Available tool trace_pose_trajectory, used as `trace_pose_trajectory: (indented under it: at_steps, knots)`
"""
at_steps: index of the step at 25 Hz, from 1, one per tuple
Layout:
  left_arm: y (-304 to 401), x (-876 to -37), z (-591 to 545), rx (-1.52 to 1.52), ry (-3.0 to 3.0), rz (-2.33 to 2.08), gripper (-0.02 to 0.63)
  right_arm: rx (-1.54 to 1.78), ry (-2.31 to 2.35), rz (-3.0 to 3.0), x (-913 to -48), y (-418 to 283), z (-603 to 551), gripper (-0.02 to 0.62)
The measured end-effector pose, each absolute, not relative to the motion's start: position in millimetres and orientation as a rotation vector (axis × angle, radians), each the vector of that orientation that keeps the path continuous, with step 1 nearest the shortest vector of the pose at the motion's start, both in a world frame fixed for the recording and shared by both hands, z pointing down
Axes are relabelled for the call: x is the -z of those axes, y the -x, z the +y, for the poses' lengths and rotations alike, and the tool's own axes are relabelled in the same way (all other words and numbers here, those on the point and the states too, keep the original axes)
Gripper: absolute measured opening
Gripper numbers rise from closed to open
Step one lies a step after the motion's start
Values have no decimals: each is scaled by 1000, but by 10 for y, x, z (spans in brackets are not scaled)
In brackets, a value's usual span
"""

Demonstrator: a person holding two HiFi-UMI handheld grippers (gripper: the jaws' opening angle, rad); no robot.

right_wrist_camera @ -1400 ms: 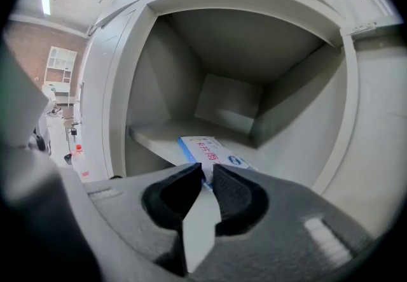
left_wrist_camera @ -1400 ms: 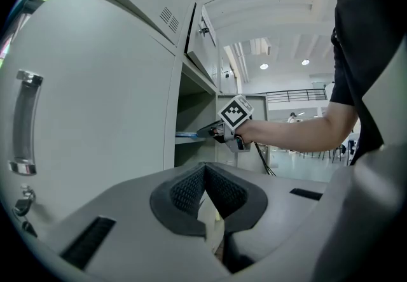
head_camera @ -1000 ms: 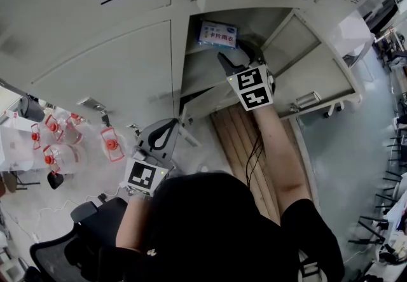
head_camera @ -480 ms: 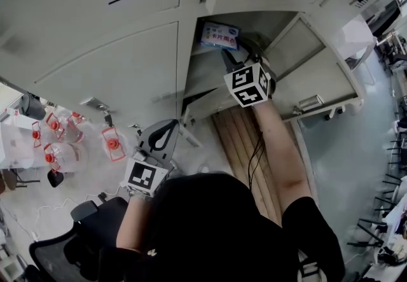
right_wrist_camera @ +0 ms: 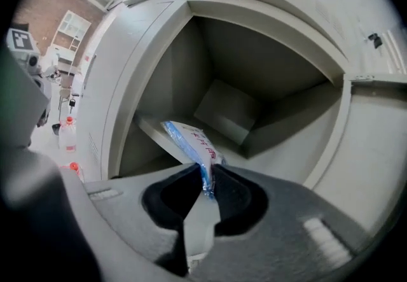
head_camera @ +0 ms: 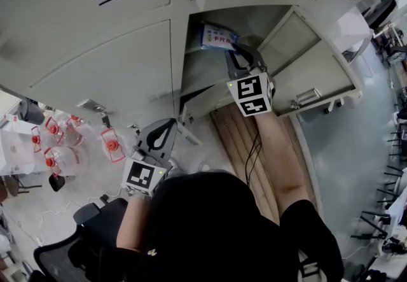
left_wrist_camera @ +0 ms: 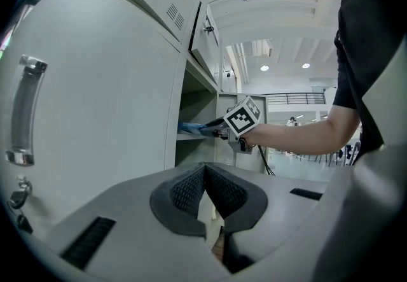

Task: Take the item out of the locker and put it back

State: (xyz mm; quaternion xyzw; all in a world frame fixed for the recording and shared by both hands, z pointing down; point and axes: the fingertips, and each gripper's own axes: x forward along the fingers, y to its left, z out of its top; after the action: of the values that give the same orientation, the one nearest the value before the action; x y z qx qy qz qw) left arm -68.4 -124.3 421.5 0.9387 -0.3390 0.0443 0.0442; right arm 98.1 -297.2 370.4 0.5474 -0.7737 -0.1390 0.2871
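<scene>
**In the locker point(head_camera: 127, 64), the right gripper point(right_wrist_camera: 206, 176) clamps the packet point(right_wrist_camera: 189, 139)**

Its jaws have just been closing and pinch the near edge of the flat blue-and-white plastic packet, which rests on the shelf point(right_wrist_camera: 152, 129) at 12 o'clock. The door point(head_camera: 318, 77) stands swung out at 3 o'clock. The left gripper point(left_wrist_camera: 203, 174) hangs outside at 7 o'clock, jaws together, empty. Red-capped bottles point(head_camera: 60, 147) stand on the floor point(head_camera: 82, 191) at 9 o'clock.

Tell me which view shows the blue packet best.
Right gripper view: the packet sits central and close, its edge pinched by the right gripper, whose jaws have just been closing. Head view shows its printed face, small. Left gripper view shows only a blue sliver.
</scene>
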Motion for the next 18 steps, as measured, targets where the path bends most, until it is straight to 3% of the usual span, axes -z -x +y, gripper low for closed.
trace_pose_trajectory:
  at_steps: [18]
  knots:
    - [429, -4128, -1208, -159, -2982, -877, 9, 161, -1736, -2268, -3534, -1371, -1768, 38]
